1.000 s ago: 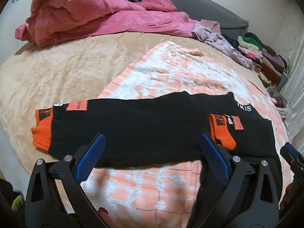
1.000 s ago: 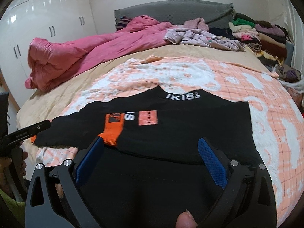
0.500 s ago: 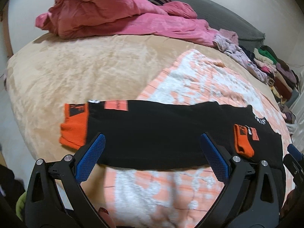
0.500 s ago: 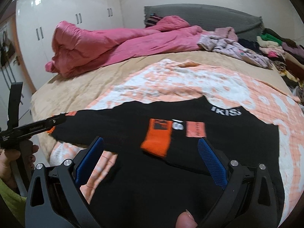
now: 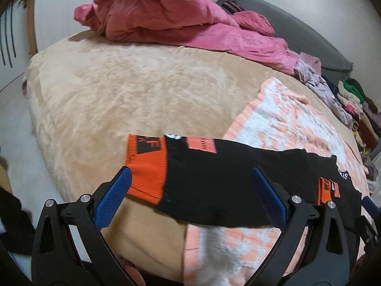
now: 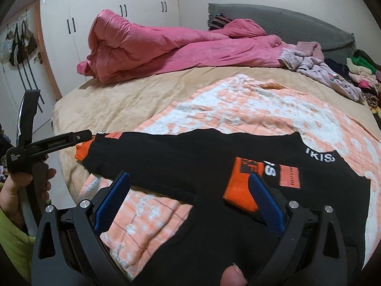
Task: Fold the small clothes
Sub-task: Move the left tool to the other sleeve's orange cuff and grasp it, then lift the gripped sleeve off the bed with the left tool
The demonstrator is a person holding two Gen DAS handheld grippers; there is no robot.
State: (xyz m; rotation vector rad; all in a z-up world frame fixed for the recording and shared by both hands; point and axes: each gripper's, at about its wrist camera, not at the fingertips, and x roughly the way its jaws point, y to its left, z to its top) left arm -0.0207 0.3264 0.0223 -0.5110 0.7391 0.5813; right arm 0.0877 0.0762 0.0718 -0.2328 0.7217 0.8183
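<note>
A black sweatshirt [image 6: 190, 157] with orange cuffs lies flat on an orange-and-white blanket [image 6: 250, 104] on the bed. One sleeve [image 5: 214, 181] stretches out to the left, and its orange cuff [image 5: 146, 166] rests on the beige cover. The other sleeve is folded across the body, with its cuff [image 6: 241, 187] near the white lettering. My left gripper [image 5: 190, 171] is open just short of the stretched sleeve, its left pad beside the cuff. My right gripper [image 6: 189, 176] is open over the body and holds nothing. The right wrist view shows the left gripper [image 6: 85, 135] side-on at that cuff.
A crumpled pink duvet [image 6: 166, 45] lies across the far side of the bed, with a grey headboard [image 6: 297, 26] behind it. Loose and stacked clothes [image 6: 333, 76] line the right side. White wardrobes [image 6: 100, 12] stand at the left. The bed's edge [image 5: 38, 124] drops off left of the cuff.
My left gripper has moved left along the stretched sleeve, from its middle to the orange cuff. The right gripper has swung left too. Both stay open, and the sweatshirt lies as before.
</note>
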